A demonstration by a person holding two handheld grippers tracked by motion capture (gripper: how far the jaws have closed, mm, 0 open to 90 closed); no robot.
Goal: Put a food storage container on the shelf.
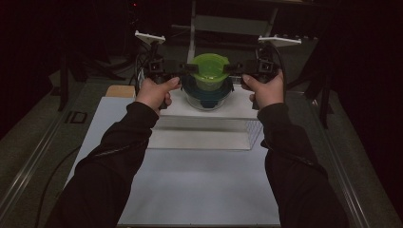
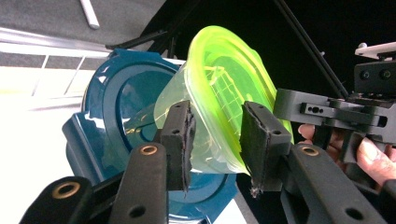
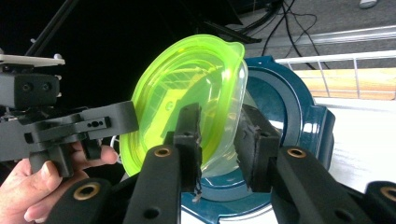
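Over white table [image 1: 199, 190], hand-held grippers flank green container [image 1: 209, 66].

- No text, label, brand, number or sign can be read on anything in the high view or in either gripper view.
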